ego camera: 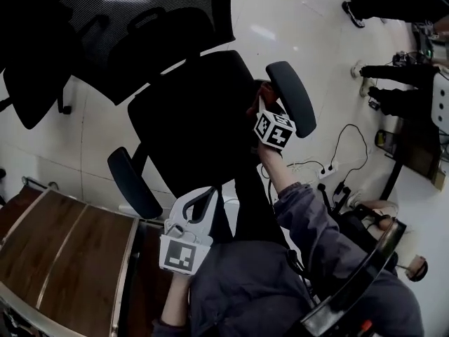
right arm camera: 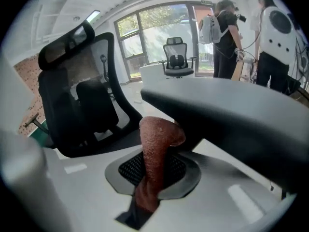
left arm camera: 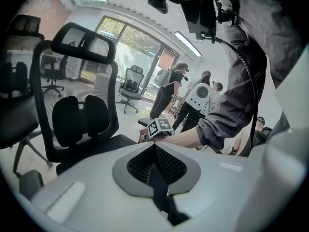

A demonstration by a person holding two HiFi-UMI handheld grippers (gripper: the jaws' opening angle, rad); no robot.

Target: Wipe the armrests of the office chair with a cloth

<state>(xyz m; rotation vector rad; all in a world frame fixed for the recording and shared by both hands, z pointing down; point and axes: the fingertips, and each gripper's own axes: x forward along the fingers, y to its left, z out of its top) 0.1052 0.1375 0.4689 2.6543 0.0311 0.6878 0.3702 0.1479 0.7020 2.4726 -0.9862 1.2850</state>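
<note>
The black office chair's seat (ego camera: 196, 118) lies in front of me, with its right armrest (ego camera: 295, 93) and left armrest (ego camera: 133, 184) on either side. My right gripper (ego camera: 264, 102) is shut on a reddish-brown cloth (ego camera: 264, 91) and holds it against the inner side of the right armrest. In the right gripper view the cloth (right arm camera: 157, 144) rises from the jaws (right arm camera: 147, 197) and its top presses against the dark armrest (right arm camera: 227, 115). My left gripper (ego camera: 205, 196) hangs near the seat's front edge, shut with nothing in it (left arm camera: 159, 182), facing the chair's backrest (left arm camera: 79, 115).
A wooden table (ego camera: 63, 258) stands at the lower left. Another black chair (ego camera: 35, 83) is at the upper left. Cables and a power strip (ego camera: 326, 170) lie on the floor at right. Several people (left arm camera: 193, 95) stand beyond the chair.
</note>
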